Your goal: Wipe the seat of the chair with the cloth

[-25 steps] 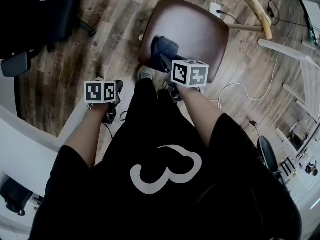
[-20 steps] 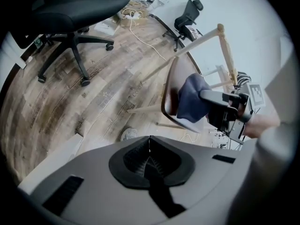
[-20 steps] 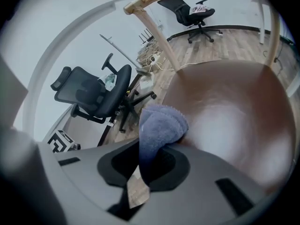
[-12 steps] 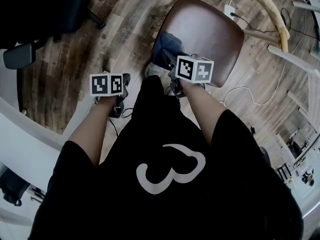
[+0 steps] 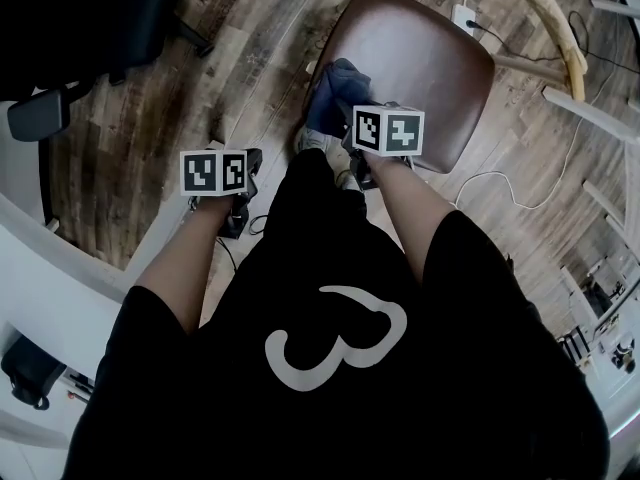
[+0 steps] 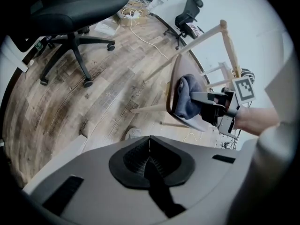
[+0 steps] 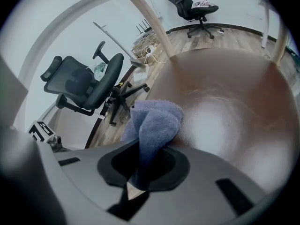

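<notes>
Head view: the cloth (image 5: 335, 86) lies bunched on the near edge of the seat (image 5: 425, 63), with my right tongs (image 5: 350, 120) on it. Bare seat runs beyond toward the backrest (image 5: 545, 23).

Left gripper view: my left tongs (image 6: 149, 149), jaws together and empty, hang beside the seat over the floor (image 6: 93, 93).

Right gripper view: the jaws pinch the cloth, and open seat lies ahead.

We're in a black short-sleeved T-shirt (image 5: 330, 268), and there's the white looping mark (image 5: 335, 338) on its front, shaped like a 3. Each hand carries a white cube printed with black square markers: left cube (image 5: 213, 172), right cube (image 5: 388, 131). Close up, the left claw (image 6: 149, 146) and right claw (image 7: 140, 175) show smooth grey shells, black pads and dark slots either side.
</notes>
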Motion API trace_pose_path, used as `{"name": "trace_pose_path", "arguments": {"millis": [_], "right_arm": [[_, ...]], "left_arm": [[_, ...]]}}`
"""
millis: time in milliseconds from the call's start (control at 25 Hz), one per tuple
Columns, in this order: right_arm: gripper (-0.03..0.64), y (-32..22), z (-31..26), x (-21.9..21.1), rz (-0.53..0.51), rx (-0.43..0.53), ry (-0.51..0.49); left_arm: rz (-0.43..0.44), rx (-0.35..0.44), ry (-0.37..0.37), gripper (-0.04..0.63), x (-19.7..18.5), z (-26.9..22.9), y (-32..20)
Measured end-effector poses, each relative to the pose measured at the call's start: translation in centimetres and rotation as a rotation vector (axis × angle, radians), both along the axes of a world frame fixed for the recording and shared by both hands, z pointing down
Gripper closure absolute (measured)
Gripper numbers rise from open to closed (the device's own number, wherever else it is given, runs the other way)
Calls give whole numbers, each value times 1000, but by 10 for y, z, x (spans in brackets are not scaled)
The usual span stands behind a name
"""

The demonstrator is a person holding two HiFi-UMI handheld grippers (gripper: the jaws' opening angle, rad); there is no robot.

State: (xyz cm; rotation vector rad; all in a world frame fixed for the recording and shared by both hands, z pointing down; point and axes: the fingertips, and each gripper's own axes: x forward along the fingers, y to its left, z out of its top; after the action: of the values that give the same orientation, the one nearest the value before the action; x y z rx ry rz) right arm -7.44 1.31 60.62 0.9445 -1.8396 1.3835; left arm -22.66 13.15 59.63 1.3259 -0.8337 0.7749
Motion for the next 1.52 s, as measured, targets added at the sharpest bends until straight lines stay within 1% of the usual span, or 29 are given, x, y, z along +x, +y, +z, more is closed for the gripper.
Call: {"name": "trace_pose_path", "arguments": {"millis": [240,520,960,1280,1520], "right_arm": [[566,3,4,12,-36,12,24],[566,14,6,42,-77,13,65],[566,42,6,109,-69,6,124],[566,67,7,173,-25,2,185],[565,82,6,214,7,9,216]], "left_arm": [[0,-2,-14,581,1,-1,0],[60,-2,-14,581,24,-1,6],[129,0,-8,581,69,-4,11],[205,0,-1,581,107,-1,19],[238,19,-4,581,129,-5,20]]}}
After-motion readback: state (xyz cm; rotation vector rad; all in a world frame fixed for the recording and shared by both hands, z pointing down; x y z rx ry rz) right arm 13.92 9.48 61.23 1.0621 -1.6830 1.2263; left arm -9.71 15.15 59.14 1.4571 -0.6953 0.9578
